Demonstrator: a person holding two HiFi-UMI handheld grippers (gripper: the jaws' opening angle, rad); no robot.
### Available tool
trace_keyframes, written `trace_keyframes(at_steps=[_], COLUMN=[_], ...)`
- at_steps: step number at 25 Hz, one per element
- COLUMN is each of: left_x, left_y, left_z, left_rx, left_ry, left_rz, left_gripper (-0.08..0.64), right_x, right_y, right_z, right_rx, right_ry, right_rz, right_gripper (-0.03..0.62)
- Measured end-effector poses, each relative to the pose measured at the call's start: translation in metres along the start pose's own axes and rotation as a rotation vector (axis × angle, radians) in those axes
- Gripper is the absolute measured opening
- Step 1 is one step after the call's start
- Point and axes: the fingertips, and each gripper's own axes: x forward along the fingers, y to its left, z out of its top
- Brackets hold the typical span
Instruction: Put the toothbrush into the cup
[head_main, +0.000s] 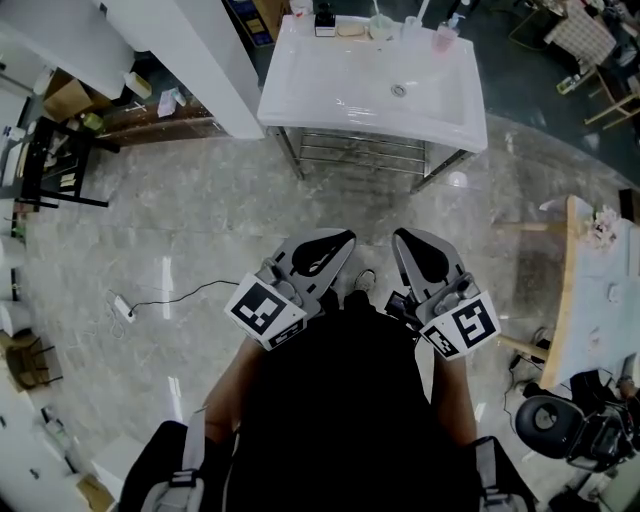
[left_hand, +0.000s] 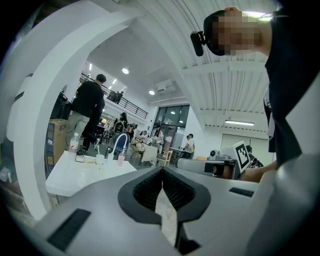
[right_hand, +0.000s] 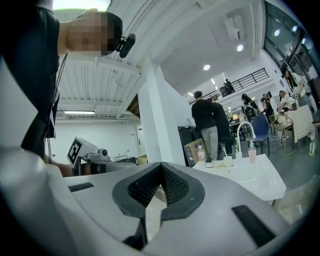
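Both tongs are pinched tight and empty. Your left gripper (head_main: 343, 240) and right gripper (head_main: 405, 238) sit side by side at your waist, tips aimed at the sink (head_main: 340, 95) but well short of it, with bare floor between. Each gripper view shows the pads meeting with nothing in them. The cup (right_hand: 228, 161) stands on the sink's back ledge, near the tap (right_hand: 240, 131) and beside a pink bottle (right_hand: 252, 156). What looks like the toothbrush (right_hand: 224, 151) pokes up out of the cup, but it's too small to be sure. So this fits two stages: the brush already stands in the cup and you're standing off, or that stick is something else and the brush is unlocated. If a grab is still due, it calls for stepping up to the sink and opening the jaws.
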Motion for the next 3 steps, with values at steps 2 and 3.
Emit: trace_keyframes(at_steps=[2,3], left_x=[-0.0022,-0.0035], left_y=[0.0034,0.0051], left_z=[0.0003,0.0001], left_rx=[0.001,0.000], left_ry=[-0.004,-0.006], left_rz=[-0.002,-0.003], left_gripper=[0.011,0.009], right_x=[0.0018,0.0026], right_y=[-0.0010,-0.0011], right_z=[-0.0010,-0.0016], right_rx=[0.002,0.003], right_ry=[-0.002,-0.003], right_rz=[-0.009,-0.013], right_gripper=[0.017,0.017])
